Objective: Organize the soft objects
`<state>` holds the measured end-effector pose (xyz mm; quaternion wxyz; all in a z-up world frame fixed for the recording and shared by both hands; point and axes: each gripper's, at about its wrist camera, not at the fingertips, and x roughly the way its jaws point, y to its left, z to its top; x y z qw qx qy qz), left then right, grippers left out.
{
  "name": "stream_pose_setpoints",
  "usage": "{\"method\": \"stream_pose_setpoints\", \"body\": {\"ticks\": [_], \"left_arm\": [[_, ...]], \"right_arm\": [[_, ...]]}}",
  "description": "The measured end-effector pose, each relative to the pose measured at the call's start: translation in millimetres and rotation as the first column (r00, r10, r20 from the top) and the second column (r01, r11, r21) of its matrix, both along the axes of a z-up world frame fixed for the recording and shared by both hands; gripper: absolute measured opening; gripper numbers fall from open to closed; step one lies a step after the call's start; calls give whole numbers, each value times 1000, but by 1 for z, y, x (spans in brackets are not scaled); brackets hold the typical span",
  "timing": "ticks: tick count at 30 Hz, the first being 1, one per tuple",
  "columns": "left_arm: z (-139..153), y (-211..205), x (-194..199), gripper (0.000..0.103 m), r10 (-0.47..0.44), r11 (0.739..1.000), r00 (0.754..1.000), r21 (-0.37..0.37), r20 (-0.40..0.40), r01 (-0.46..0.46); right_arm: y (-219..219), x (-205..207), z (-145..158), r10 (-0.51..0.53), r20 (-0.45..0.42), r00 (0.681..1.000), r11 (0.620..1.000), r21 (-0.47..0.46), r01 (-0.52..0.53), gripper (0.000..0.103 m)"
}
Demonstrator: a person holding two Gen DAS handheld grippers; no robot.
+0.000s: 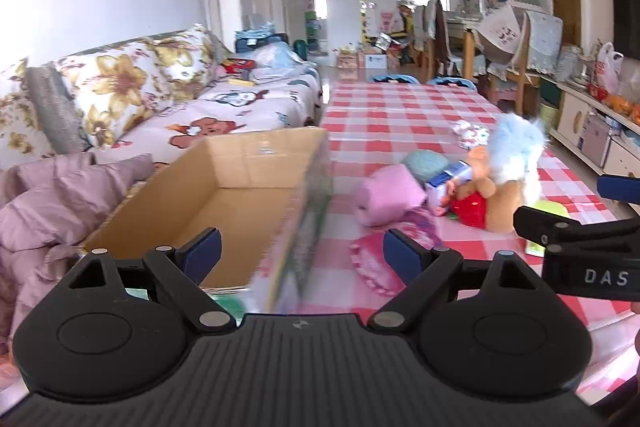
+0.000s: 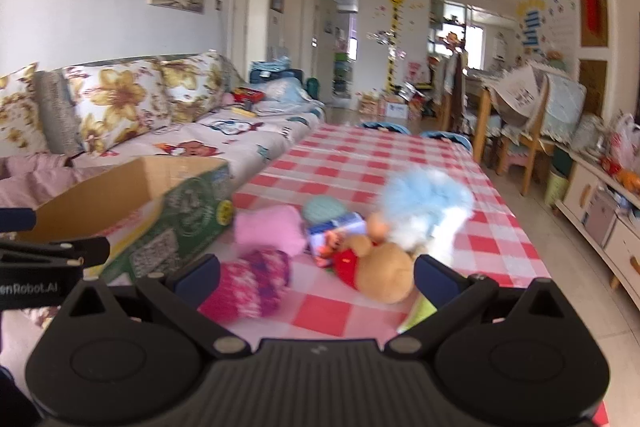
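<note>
Soft toys and knitwear lie clustered on the red-and-white checked tablecloth (image 2: 360,163), to the right of an open cardboard box (image 1: 224,195) whose inside shows nothing but bare card. Nearest the box sits a pale pink knitted piece (image 2: 270,229), and in front of it a magenta-and-purple knitted hat (image 2: 252,285) lies on its side, just ahead of the right gripper's (image 2: 316,277) left finger. Behind the pink piece is a teal yarn ball (image 2: 323,209), touching a small blue-and-white printed packet (image 2: 336,233). A tan plush bear in a red top (image 2: 378,273) lies against the packet, and a fluffy pale blue-and-white plush (image 2: 426,207) rises behind it, blurred in this view. A yellow-green item (image 2: 418,311) peeks out by the right gripper's right finger; what it is cannot be told. Both tools hold nothing: the left gripper (image 1: 302,253) hangs over the box's near right wall with its jaws spread wide, and the right gripper's jaws are likewise wide apart above the hat and bear. A floral sofa (image 1: 120,87) runs along the left wall, with a lilac quilted garment (image 1: 52,203) bunched beside the box
</note>
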<state>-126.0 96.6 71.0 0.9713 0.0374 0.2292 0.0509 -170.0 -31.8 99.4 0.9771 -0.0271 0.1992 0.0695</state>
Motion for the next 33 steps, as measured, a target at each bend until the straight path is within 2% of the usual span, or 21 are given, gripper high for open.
{"method": "stream_pose_setpoints", "body": {"ticks": [9,17,33], "left_arm": [[5,1,-13,103,60,998,998,2,19,-60],[11,10,-19,103,91,996,995,-15,37,-91],[8,1,-20,103,90,996,995,-18,40,-89]], "right_arm": [[30,-17,9,85,21,996,996,-2,-85,102],[37,-31,14,130,41,991,991,-10,-130,102],[28,-38,8,137,54,989,989,-63,-134,102]]}}
